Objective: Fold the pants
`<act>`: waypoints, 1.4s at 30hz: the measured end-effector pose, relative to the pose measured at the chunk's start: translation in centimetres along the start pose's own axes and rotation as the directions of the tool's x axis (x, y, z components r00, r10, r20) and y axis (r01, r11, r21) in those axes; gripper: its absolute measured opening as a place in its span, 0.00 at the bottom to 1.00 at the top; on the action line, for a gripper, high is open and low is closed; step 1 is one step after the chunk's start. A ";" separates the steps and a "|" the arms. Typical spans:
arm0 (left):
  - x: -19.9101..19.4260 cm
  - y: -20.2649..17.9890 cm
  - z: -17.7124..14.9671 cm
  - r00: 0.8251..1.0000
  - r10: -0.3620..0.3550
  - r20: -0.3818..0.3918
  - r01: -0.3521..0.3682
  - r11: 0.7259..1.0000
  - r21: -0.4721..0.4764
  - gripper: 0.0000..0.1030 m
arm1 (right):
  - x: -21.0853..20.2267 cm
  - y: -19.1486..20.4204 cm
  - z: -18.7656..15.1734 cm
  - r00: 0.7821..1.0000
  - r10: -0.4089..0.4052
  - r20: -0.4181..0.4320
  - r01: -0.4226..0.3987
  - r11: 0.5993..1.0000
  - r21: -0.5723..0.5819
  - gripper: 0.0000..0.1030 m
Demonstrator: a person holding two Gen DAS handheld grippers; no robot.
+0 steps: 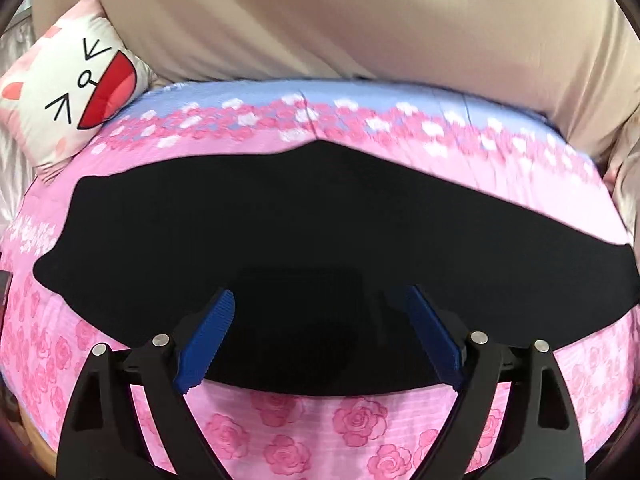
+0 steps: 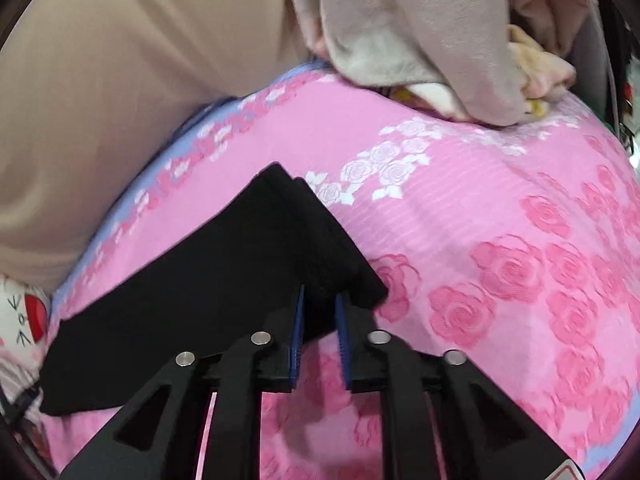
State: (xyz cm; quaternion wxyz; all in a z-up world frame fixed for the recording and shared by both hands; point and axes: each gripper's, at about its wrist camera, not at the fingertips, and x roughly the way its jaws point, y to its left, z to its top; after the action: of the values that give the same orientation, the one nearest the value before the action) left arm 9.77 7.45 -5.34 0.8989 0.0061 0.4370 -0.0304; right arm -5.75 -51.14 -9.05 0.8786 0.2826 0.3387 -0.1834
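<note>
On the pink rose-printed bedsheet (image 1: pixel 320 420) lie the black pants (image 1: pixel 280 232), spread flat as a long dark band. Above their near edge is the left gripper (image 1: pixel 320 340) with its jaws standing wide apart; the blue pads (image 1: pixel 208 344) are at both sides of the cloth below and do not press on it. At the end of the pants (image 2: pixel 208 276), where the layers come to a folded corner, the right gripper (image 2: pixel 320 340) has its jaws narrow, with the thick edge of the cloth between the two blue pads (image 2: pixel 297 340), which pinch it. Behind the sheet is a beige cushion (image 1: pixel 360 24), and a white cat-face pillow (image 1: pixel 76 92) lies at the far left.
</note>
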 end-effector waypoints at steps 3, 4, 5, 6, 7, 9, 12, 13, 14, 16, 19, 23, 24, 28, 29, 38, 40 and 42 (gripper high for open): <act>0.4 0.4 -0.4 1.000 0.001 -0.004 -0.002 1.000 -0.022 0.84 | -2.4 0.9 -0.3 0.994 -0.054 0.091 0.057 0.998 -0.033 0.22; 0.7 0.6 -0.6 1.000 0.016 -0.009 -0.017 0.999 -0.033 0.84 | -3.1 1.5 -0.4 0.992 -0.044 0.114 0.051 0.997 -0.052 0.22; 1.0 0.8 -0.6 1.000 0.026 -0.016 -0.027 0.999 -0.040 0.84 | -3.2 1.9 -0.3 0.993 -0.025 0.114 0.034 0.996 -0.077 0.22; 1.5 1.0 -0.6 0.999 0.033 -0.025 -0.034 0.998 -0.046 0.84 | -2.9 2.7 -0.2 0.995 -0.020 0.102 0.032 0.993 -0.110 0.22; 2.1 1.1 -0.8 0.998 0.048 -0.037 -0.049 0.998 -0.047 0.84 | -1.4 3.2 0.0 0.996 -0.059 0.069 0.070 0.985 -0.155 0.22; 2.7 1.1 -1.0 0.996 0.074 -0.047 -0.076 0.996 -0.041 0.84 | 1.8 2.7 -0.1 0.986 -0.167 -0.016 0.161 0.970 -0.181 0.15; 2.3 0.8 -1.4 0.992 0.122 -0.032 -0.123 0.992 -0.015 0.86 | 0.2 2.8 -0.4 0.990 -0.138 0.035 0.141 0.979 -0.145 0.19; 2.0 0.6 -1.5 0.991 0.131 -0.018 -0.132 0.991 -0.006 0.89 | -1.0 3.1 -0.5 0.988 -0.135 0.076 0.144 0.979 -0.141 0.31; 1.5 0.3 -1.5 0.989 0.149 0.010 -0.149 0.989 0.007 0.91 | -1.4 3.3 -0.6 0.985 -0.145 0.095 0.157 0.977 -0.142 0.40; 0.8 -0.3 -1.4 0.982 0.184 0.052 -0.186 0.982 0.033 0.93 | -1.6 3.4 -0.6 0.979 -0.173 0.111 0.188 0.971 -0.144 0.53; 0.6 -1.5 -1.2 0.972 0.215 0.089 -0.222 0.972 0.073 0.95 | -1.5 3.0 -0.7 0.977 -0.192 0.096 0.204 0.970 -0.134 0.53; 0.7 -2.6 -1.0 0.969 0.227 0.097 -0.235 0.968 0.088 0.95 | -2.2 1.8 -1.4 0.976 -0.195 0.100 0.204 0.975 -0.093 0.60; 0.8 -2.8 -0.9 0.970 0.226 0.093 -0.234 0.968 0.089 0.95 | -2.3 1.6 -1.5 0.974 -0.201 0.101 0.210 0.974 -0.088 0.61; 1.0 -4.0 -1.2 0.966 0.243 0.093 -0.253 0.961 0.115 0.95 | -2.5 1.0 -1.4 0.975 -0.202 0.095 0.210 0.974 -0.080 0.62; 1.1 -4.3 -1.3 0.963 0.252 0.095 -0.263 0.957 0.121 0.95 | -2.5 0.9 -1.4 0.976 -0.198 0.093 0.205 0.976 -0.078 0.62; 1.1 -7.5 -1.6 0.966 0.240 0.100 -0.254 0.954 0.161 0.95 | -1.4 0.7 -0.9 0.982 -0.179 0.067 0.185 0.979 -0.087 0.69; 1.1 -8.4 -1.6 0.967 0.233 0.104 -0.249 0.952 0.178 0.95 | -1.1 0.9 -0.9 0.982 -0.177 0.059 0.182 0.978 -0.101 0.71; 1.1 -9.0 -1.5 0.968 0.225 0.107 -0.242 0.952 0.189 0.95 | -0.6 0.9 -0.8 0.983 -0.178 0.042 0.182 0.977 -0.113 0.72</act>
State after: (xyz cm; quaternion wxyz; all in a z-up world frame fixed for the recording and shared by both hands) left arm 8.71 -1.57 -7.00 0.9086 0.1472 0.3896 0.0321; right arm -6.10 -49.92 -8.81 0.8786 0.1959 0.3590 -0.2465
